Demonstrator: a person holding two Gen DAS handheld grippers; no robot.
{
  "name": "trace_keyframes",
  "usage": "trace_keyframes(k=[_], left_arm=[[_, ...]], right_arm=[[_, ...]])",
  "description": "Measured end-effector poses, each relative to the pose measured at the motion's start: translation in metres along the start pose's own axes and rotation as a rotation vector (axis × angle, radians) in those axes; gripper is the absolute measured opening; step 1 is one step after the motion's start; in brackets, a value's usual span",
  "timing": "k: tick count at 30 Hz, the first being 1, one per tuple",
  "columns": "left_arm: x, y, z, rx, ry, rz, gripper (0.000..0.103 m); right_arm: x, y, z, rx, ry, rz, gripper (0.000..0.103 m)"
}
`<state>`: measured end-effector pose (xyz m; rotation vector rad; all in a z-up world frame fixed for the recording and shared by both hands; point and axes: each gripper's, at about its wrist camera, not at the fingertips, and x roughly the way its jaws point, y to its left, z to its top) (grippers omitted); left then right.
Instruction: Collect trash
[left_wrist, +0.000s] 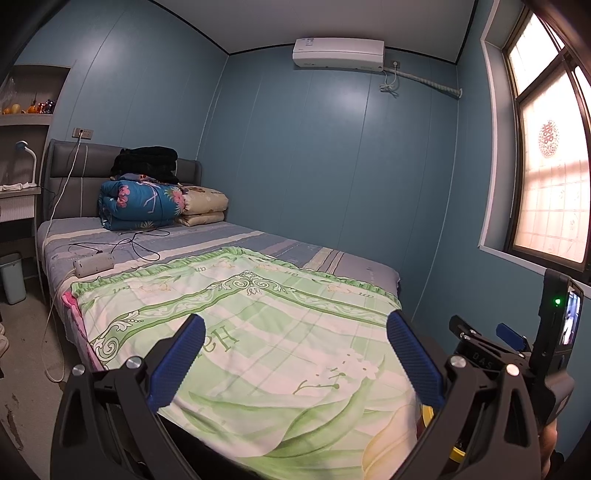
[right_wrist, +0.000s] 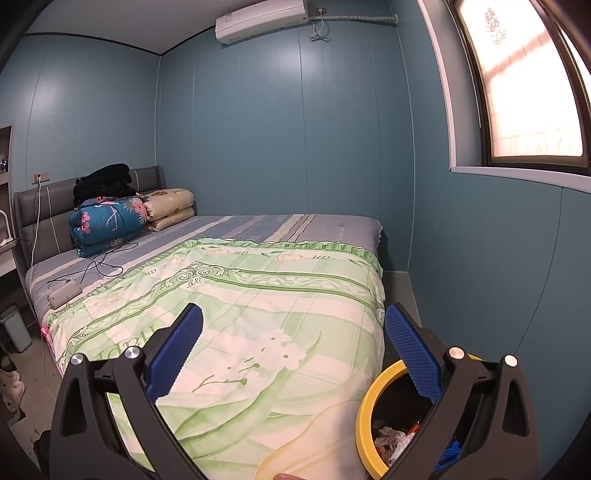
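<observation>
Left hand-held gripper (left_wrist: 295, 332), right hand-held gripper (right_wrist: 293, 325): both wide, empty, over green floral bedspread (right_wrist: 258, 314). Yellow-rimmed trash bin (right_wrist: 364, 410) holds crumpled scraps beside bed. Step: likely scanning; next, locate remaining trash.
</observation>
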<state>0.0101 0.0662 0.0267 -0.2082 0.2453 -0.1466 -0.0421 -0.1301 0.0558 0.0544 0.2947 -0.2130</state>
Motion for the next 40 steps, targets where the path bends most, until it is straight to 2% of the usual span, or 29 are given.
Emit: trace_keyframes(k=[16, 40], left_arm=[[-0.0010, -0.0009, -0.0023, 0.002, -0.004, -0.003, 0.095], [0.0065, -0.0013, -0.0057, -0.013, 0.039, -0.039, 0.095]], right_arm=[[0.0038, -0.0004, -0.0010, -0.004, 0.010, 0.004, 0.095], [0.0085, -0.0039, -0.0035, 0.013, 0.028, 0.001, 0.095]])
